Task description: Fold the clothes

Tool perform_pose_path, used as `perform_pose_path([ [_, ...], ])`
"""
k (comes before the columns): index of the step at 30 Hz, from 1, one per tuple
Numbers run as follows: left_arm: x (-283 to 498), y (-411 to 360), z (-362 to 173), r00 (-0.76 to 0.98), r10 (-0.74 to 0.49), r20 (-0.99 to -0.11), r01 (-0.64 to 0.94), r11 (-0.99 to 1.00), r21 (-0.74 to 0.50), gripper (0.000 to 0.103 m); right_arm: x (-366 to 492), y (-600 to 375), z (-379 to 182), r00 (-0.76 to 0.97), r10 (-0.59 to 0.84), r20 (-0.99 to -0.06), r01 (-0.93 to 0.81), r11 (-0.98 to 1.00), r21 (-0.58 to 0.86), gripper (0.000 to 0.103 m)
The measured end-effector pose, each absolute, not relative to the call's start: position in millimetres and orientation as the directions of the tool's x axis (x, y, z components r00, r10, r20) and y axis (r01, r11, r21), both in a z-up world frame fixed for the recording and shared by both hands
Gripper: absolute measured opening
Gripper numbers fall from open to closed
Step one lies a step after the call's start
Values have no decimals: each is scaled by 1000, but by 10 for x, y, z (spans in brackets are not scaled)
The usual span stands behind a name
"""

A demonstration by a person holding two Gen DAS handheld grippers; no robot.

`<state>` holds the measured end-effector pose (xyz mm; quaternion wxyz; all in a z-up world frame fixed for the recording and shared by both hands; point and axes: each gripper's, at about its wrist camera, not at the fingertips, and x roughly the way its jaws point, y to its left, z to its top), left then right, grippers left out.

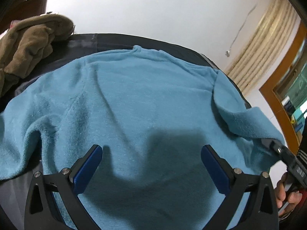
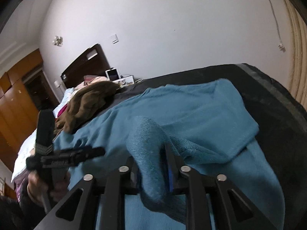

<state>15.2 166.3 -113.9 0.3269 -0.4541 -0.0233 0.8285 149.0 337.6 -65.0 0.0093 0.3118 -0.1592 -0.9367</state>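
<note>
A fuzzy blue garment (image 1: 138, 99) lies spread over a dark surface (image 1: 115, 39). My left gripper (image 1: 151, 151) is open, its blue pads wide apart just above the garment's middle. My right gripper (image 2: 153, 159) is shut on a lifted fold of the blue garment (image 2: 191, 115), holding it above the rest. In the left wrist view the right gripper (image 1: 276, 147) shows at the right edge with the fold draped from it. In the right wrist view the left gripper (image 2: 99, 151) shows at the left, blurred.
A brown fleece garment (image 1: 28, 46) is heaped at the back left of the dark surface; it also shows in the right wrist view (image 2: 90, 103). A dark headboard (image 2: 86, 63) and wooden wardrobe (image 2: 15, 88) stand beyond. Beige curtains (image 1: 259, 51) hang at the right.
</note>
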Motion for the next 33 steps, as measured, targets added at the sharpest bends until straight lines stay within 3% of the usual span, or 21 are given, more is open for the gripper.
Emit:
perform_pose_path([
  [3,186,1722,-1152,-372,559,-741,-539,-780,-317,103,1659,3391,-666,-826,-180,-534,-33,-931,364,87],
  [8,203,1761,-1174,-359,561,-746,-551,-773,-315,103,1881,3410,-703,-852,-240,-466,18,-902,432,87],
  [12,232,1805,-1200,-322,581,-748,-572,-749,-336,103,1930,3463,-848,-851,-212,-480,-33,-891,453,87],
  [18,300,1930,-1224,-341,536,-772,-596,-758,-263,103,2135,3557,-994,-860,-215,-463,-71,-848,525,87],
  [33,484,1988,-1129,-323,527,-786,-620,-746,-245,103,2381,3669,-1093,-860,-227,-456,-70,-834,548,87],
])
